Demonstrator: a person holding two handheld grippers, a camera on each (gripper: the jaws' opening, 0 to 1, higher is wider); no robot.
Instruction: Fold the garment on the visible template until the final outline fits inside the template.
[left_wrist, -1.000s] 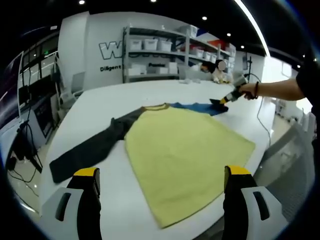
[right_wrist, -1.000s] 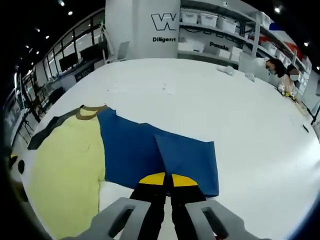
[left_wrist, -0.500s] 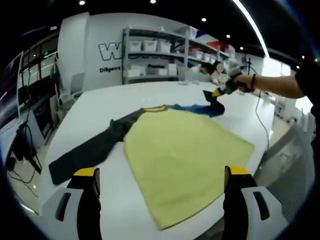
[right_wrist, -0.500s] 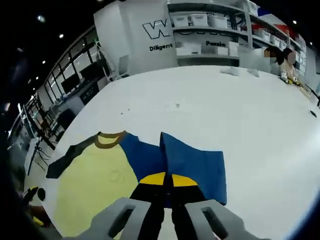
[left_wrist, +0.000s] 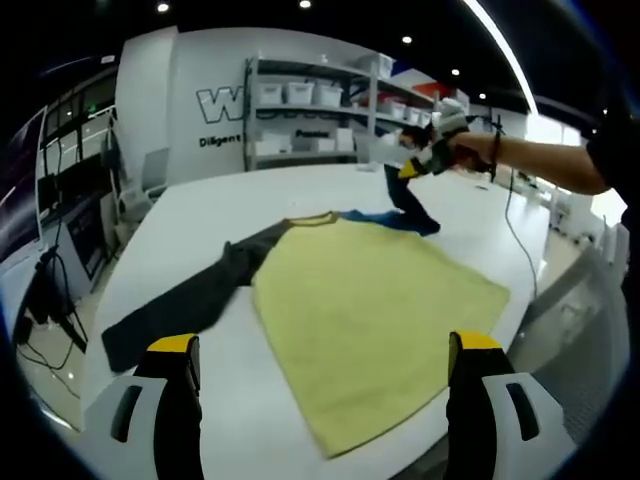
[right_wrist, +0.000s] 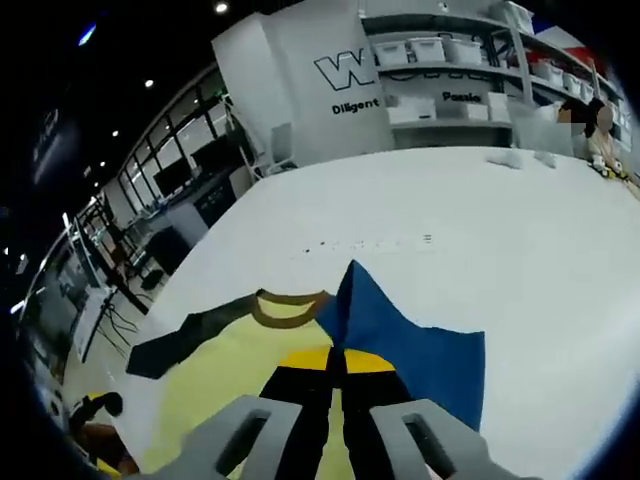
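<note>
The shirt (left_wrist: 370, 310) lies flat on the white tabletop (left_wrist: 210, 210), and its yellow body serves as the landmark here. Starting at the left of that body, the dark sleeve (left_wrist: 185, 300) stretches away along the tabletop, fully extended and untouched. The left gripper (left_wrist: 320, 375) hangs over the near edge of the yellow body with its fingers (left_wrist: 175, 365) spread wide and holding nothing — the hem sits between them but below, not in contact as far as the left gripper view shows.

Past the brown collar (left_wrist: 312, 216), on the far right of the yellow body, the blue sleeve (left_wrist: 405, 205) is raised off the tabletop. The right gripper (right_wrist: 336, 362) has its fingers (right_wrist: 305, 365) closed on the cuff end of the blue sleeve (right_wrist: 400, 335), so the cloth rises to a peak there and drapes back down toward the collar (right_wrist: 285, 305).

The relation that matters — the sleeve's long axis runs from the shoulder seam out to the pinched cuff, and the yellow body lies from the fingers toward the collar and beyond. Judging from this, the fold calls for carrying the cuff across that axis, over the shoulder and onto the yellow body. The right hand is plainly the nearer one for this sleeve; the left sits closer to the hem and the dark sleeve. No template outline can be made out on the tabletop.
</note>
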